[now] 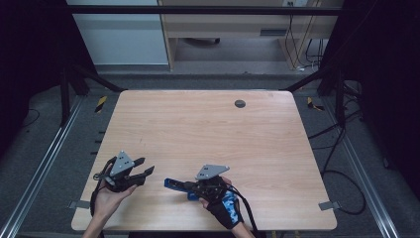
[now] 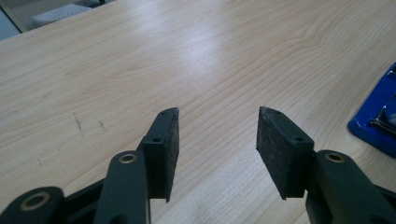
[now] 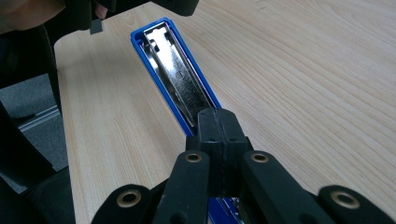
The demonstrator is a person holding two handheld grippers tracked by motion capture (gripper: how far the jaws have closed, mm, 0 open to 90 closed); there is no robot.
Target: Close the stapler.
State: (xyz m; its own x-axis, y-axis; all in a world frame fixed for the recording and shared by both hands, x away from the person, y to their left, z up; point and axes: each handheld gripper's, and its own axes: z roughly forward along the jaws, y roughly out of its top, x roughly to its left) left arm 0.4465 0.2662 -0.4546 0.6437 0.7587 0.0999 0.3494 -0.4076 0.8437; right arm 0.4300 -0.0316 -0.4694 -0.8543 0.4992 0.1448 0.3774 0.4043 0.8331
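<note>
Blue stapler (image 3: 175, 77) lies opened on tabletop (image 1: 208, 129); your right tongs (image 3: 218, 128) are pinched together over it, left tongs (image 2: 215, 140) wide & empty — next, prob steady the base w/ left

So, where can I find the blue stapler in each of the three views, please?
High view: the blue stapler lies near the table's front edge, left of the right gripper.
Left gripper view: a blue corner at the right edge.
Right gripper view: it runs from the closed jaws toward the upper left.
Shared landmark: the light wooden table.
</note>
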